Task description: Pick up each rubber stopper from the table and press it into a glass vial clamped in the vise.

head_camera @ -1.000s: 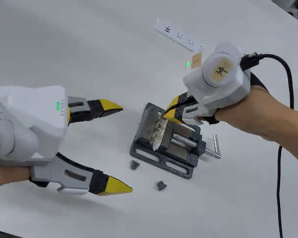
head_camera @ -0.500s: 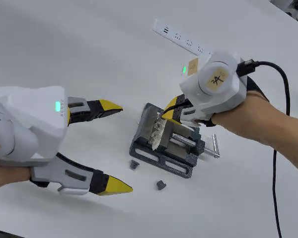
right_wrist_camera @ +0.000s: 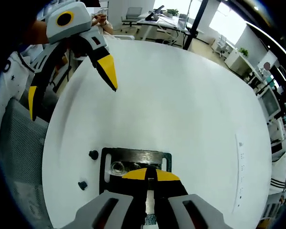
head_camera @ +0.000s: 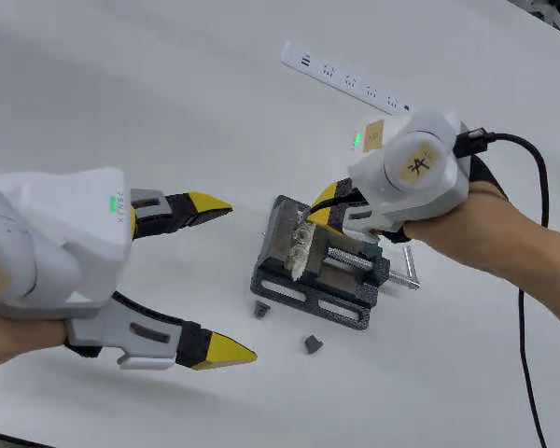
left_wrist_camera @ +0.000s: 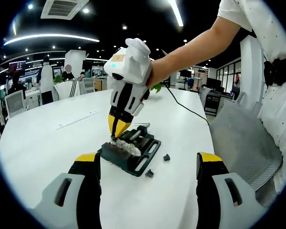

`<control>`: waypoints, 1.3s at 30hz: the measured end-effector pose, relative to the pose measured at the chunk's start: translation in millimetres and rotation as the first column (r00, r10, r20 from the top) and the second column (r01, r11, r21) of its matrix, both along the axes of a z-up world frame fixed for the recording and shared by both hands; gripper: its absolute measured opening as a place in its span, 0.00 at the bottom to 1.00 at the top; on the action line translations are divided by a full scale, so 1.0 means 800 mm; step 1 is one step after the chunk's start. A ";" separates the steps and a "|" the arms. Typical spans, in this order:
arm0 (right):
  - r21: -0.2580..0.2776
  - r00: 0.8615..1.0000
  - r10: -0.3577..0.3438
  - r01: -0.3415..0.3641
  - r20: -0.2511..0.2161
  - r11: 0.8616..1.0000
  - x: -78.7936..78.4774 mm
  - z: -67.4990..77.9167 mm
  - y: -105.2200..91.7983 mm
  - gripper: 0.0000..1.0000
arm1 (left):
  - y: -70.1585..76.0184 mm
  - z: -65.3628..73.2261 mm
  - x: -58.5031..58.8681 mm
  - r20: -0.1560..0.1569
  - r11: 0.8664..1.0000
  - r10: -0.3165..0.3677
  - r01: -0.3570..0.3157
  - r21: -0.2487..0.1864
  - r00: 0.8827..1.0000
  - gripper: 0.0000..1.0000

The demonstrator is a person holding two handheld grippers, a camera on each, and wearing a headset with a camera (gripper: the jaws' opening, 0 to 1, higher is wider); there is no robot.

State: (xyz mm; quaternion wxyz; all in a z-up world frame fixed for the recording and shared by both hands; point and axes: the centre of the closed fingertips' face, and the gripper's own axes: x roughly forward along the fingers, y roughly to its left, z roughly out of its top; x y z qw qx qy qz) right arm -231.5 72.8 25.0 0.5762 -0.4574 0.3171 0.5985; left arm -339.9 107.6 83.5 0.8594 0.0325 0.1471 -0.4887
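Observation:
A dark vise (head_camera: 350, 301) sits mid-table with glass vials (head_camera: 299, 248) clamped in its jaws. My right gripper (head_camera: 321, 214) is shut, its yellow tips right above the vials' far end; I see nothing between its fingers. The same vise (right_wrist_camera: 135, 153) and an open vial (right_wrist_camera: 117, 167) lie just ahead of the right gripper (right_wrist_camera: 150, 174). Two dark rubber stoppers (head_camera: 260, 309) (head_camera: 313, 344) lie on the table in front of the vise. My left gripper (head_camera: 222, 278) is held open to the left of the vise, holding nothing. In the left gripper view the vise (left_wrist_camera: 142, 154) and stoppers (left_wrist_camera: 166, 157) lie beyond my open left gripper (left_wrist_camera: 148, 160).
A white power strip (head_camera: 345, 78) lies at the far side of the white table (head_camera: 149, 103). A black cable (head_camera: 532, 280) trails from the right gripper along the person's arm. Office desks and chairs stand around the table.
The right gripper has rolled slightly while its tips stay over the vials. The left gripper has hardly moved; the head camera shifted a little.

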 end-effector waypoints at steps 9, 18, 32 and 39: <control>0.031 0.999 -0.035 0.035 -0.019 0.999 0.001 0.002 0.001 0.00 | -0.004 -0.002 -0.005 -0.008 1.000 -0.009 0.009 0.013 1.000 0.81; 0.050 0.998 -0.053 0.054 -0.027 0.997 0.001 0.004 0.002 0.00 | -0.003 -0.003 -0.009 -0.016 1.000 -0.010 0.011 0.021 1.000 0.80; 0.109 0.994 -0.105 0.107 -0.028 0.988 -0.001 0.021 -0.007 0.08 | -0.003 0.000 -0.010 -0.017 0.999 -0.017 0.017 0.036 1.000 0.80; 0.159 0.989 -0.146 0.147 -0.020 0.976 -0.003 0.038 -0.018 0.12 | -0.007 0.001 -0.013 -0.019 0.999 -0.021 0.022 0.042 1.000 0.79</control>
